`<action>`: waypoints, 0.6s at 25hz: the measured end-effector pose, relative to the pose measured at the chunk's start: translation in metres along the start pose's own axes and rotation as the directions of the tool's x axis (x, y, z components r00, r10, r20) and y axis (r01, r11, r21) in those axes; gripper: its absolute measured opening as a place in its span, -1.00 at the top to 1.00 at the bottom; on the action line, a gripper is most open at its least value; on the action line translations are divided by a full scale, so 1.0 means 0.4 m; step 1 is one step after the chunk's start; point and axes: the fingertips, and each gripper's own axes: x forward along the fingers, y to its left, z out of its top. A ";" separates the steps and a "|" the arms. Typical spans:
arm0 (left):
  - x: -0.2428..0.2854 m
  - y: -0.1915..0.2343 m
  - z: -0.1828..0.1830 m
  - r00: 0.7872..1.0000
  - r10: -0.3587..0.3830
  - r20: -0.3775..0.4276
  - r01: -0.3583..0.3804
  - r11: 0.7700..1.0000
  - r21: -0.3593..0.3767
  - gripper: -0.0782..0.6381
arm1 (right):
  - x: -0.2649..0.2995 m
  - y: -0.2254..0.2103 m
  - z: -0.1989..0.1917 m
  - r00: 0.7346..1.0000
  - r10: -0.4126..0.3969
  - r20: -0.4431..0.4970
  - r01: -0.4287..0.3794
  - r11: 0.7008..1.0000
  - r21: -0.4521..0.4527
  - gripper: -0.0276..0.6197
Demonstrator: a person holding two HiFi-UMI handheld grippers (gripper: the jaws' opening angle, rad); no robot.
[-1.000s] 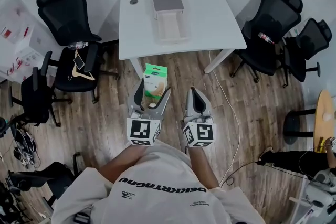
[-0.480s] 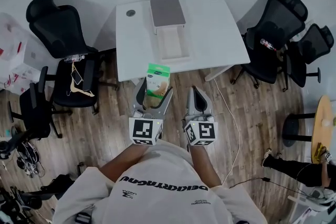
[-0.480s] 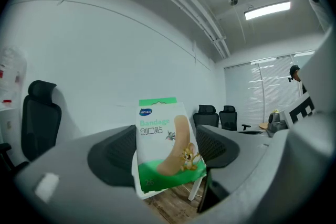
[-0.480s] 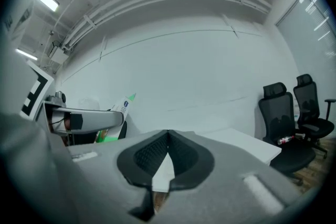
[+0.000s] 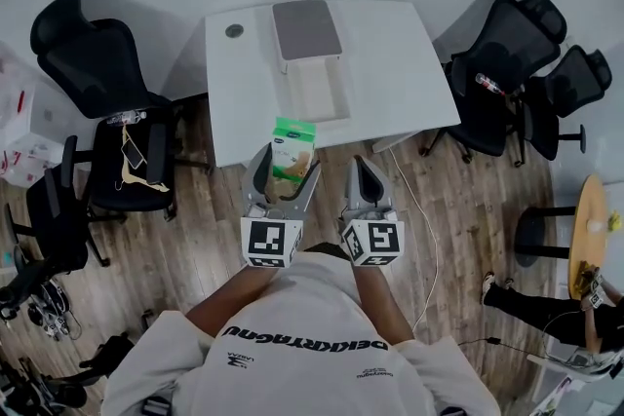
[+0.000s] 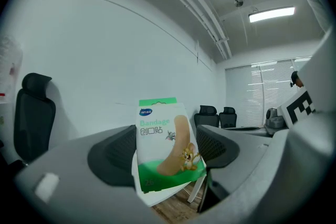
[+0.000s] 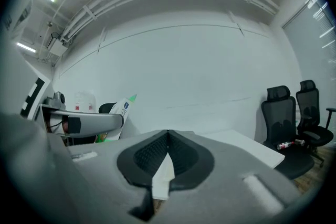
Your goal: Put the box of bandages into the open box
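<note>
My left gripper (image 5: 284,172) is shut on the green and white box of bandages (image 5: 292,150), which stands upright between its jaws at the white table's near edge. In the left gripper view the bandage box (image 6: 165,145) fills the gap between both pads, printed face toward the camera. The open box (image 5: 314,83), pale with its grey lid (image 5: 306,24) folded back, lies on the table (image 5: 390,63) beyond the bandages. My right gripper (image 5: 363,178) hangs beside the left one, shut with nothing in it; its pads (image 7: 181,155) meet at the tips.
Black office chairs stand left (image 5: 93,63) and right (image 5: 507,44) of the table. A chair at the left holds a phone and a hanger (image 5: 132,161). A white cable (image 5: 429,248) runs over the wooden floor. A round disc (image 5: 234,30) lies on the table's far left corner.
I have walked toward the table with both grippers held out in front. The bandage box, earlier over the floor, now overlaps the table's near edge. The jaws have not changed.
</note>
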 end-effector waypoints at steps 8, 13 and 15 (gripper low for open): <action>0.034 0.022 0.003 1.000 -0.004 -0.007 0.004 1.000 -0.003 -0.24 | 0.038 0.004 0.019 1.000 -0.007 0.015 0.007 1.000 -0.014 0.92; 0.073 0.017 0.000 1.000 -0.007 -0.018 0.007 1.000 -0.005 -0.24 | 0.069 -0.027 0.019 1.000 -0.004 0.021 0.004 1.000 -0.007 0.92; 0.094 0.017 -0.006 1.000 -0.002 -0.025 0.002 1.000 -0.013 -0.24 | 0.087 -0.041 0.018 1.000 0.003 0.024 -0.003 1.000 -0.003 0.92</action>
